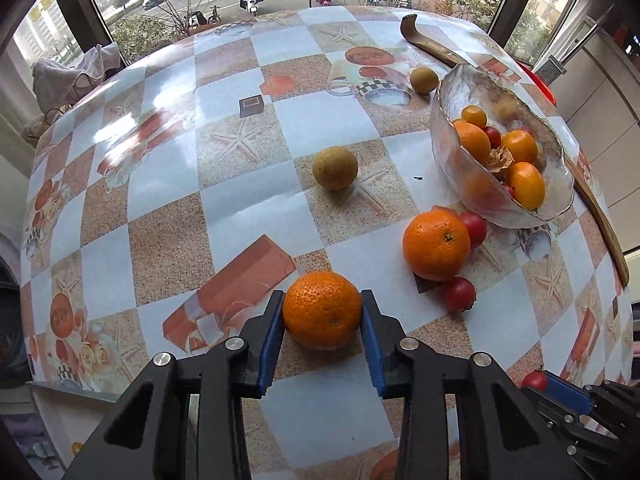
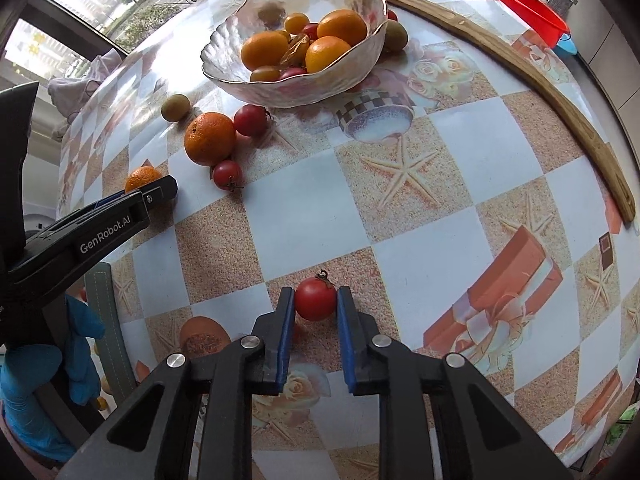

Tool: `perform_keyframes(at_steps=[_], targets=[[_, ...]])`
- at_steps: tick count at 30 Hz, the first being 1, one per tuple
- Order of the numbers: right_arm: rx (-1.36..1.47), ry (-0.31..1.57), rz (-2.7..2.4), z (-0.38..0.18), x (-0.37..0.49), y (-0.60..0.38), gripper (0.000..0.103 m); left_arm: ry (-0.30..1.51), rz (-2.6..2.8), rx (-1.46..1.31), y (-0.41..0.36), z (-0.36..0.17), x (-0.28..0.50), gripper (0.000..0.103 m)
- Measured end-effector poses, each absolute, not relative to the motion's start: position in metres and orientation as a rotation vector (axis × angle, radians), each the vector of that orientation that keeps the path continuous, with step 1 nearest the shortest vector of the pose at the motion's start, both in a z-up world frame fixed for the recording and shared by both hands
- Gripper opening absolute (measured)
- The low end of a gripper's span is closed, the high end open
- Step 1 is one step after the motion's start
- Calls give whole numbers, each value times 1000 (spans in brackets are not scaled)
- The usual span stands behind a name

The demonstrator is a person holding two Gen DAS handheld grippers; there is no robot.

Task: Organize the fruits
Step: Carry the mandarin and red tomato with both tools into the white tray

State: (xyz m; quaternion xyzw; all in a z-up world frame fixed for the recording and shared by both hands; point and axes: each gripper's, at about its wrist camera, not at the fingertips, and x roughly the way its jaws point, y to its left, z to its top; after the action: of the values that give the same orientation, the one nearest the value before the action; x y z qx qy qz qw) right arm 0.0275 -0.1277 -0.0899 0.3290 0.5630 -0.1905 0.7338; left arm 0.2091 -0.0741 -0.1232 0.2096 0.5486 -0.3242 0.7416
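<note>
Mandarin (image 1: 323,310) in left fingers (image 1: 274,312), tomato (image 2: 316,299) in right fingers (image 2: 286,308), undersides hidden.

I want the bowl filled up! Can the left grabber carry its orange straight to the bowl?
Probably yes. The left gripper is shut on the small orange; the bowl sits ahead to its right, but a big orange lies between, so lift over.

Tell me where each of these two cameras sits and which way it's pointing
Left wrist: sits on the left gripper, looking forward across the table toward the window; its blue fingers clamp a mandarin, with the glass bowl at right and the right gripper's tip at the lower-right corner.
Right wrist: sits on the right gripper, facing the bowl; its fingers clamp a cherry tomato, with the left gripper and a blue-gloved hand at left.
Shared: bowl, large orange, mandarin, checkered tablecloth.
</note>
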Motion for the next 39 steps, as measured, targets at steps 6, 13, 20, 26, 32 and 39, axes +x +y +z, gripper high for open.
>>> perform_keyframes(at_steps=[6,13,20,26,32,39], targets=[[727,1237,-407,-80,18,-126,22,1194,-733,409,-50,-101,196,38],[699,1230,-383,-62,13,-111,22,1192,-737,376,-14,-76,180,38],[663,1236,-354,-47,17,-86,22,1180,-723,358,24,-57,169,38],[627,1243,-318,-34,21,-57,22,1179,-693,333,63,-48,164,38],[585,1254,-261,-25,33,-22,22,1190,-640,295,111,-43,160,38],[537,1278,-179,-22,49,26,23,1224,-561,261,171,-48,152,38]])
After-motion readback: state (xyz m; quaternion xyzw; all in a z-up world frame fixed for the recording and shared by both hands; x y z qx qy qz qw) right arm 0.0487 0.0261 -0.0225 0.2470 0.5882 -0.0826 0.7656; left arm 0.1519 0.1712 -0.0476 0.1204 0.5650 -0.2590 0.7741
